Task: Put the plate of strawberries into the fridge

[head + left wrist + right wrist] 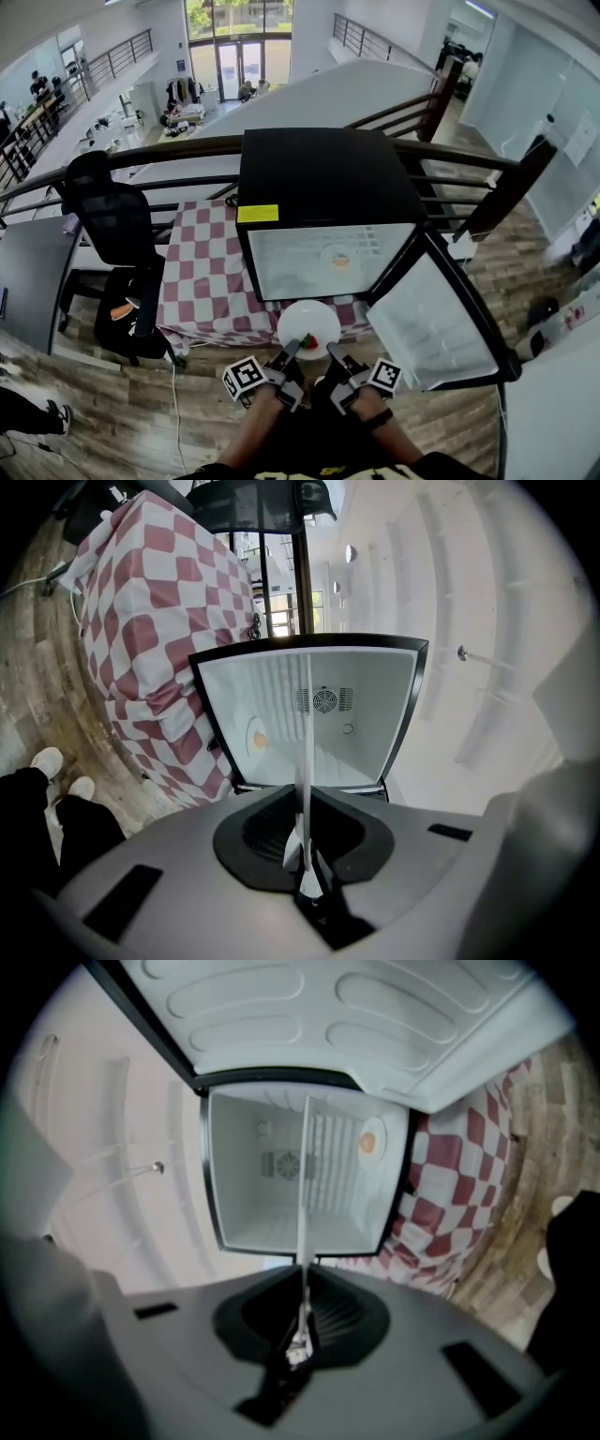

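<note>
A white plate [314,323] with a red strawberry [307,342] on it hangs just in front of the black mini fridge [323,178], below its lit white interior [328,261]. My left gripper [292,355] is shut on the plate's near left rim. My right gripper [331,355] is shut on the near right rim. In the left gripper view the plate [306,780] shows edge-on as a thin white line rising from my shut left gripper [305,855] toward the fridge interior [361,714]. The right gripper view shows the same: plate [303,1194] edge-on in my right gripper [300,1330].
The fridge door [436,319] stands swung open to the right. The fridge sits on a table with a red-and-white checkered cloth [202,272]. A black office chair [117,234] stands left of the table, and a railing [469,159] runs behind.
</note>
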The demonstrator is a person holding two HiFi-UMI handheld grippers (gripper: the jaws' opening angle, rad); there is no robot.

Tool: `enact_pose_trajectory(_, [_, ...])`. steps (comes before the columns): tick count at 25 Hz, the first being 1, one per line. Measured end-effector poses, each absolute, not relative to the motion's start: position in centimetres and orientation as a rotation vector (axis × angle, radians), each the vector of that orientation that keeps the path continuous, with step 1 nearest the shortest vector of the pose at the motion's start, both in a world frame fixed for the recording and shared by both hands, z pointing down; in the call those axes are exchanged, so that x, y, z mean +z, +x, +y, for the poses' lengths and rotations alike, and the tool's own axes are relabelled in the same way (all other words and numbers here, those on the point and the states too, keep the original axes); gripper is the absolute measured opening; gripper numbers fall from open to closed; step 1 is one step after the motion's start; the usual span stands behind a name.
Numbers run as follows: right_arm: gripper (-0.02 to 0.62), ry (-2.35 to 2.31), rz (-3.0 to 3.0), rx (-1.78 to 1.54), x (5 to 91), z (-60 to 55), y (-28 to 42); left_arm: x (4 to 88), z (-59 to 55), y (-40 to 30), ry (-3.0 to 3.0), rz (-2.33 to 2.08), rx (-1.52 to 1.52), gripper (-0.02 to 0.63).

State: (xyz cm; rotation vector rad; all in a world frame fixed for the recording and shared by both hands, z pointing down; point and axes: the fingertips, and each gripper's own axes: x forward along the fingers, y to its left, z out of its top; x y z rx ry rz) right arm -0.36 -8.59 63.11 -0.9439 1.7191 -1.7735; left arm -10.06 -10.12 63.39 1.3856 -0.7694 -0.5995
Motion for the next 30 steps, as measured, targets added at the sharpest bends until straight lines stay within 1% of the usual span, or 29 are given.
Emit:
enact_pose_trajectory(11, [0.028,-0.868,1.690,-1.752,61.5,-15.4,0.8,60.9,-17.2,-8.5,1.431,-0.765,-0.622,0.041])
enact_pose_trajectory(21, [0.028,-0.847,1.676,-1.736,60.8,-22.1,1.5,61.0,-23.6,-8.1,1.392,-0.795,-0.673,0.041])
enact_pose_trajectory(30, [0.028,-0.818,1.676,-1.757,60.7,-25.8,1.4,61.5,-26.7,-7.9,1.358,-0.848,-0.676,0.041])
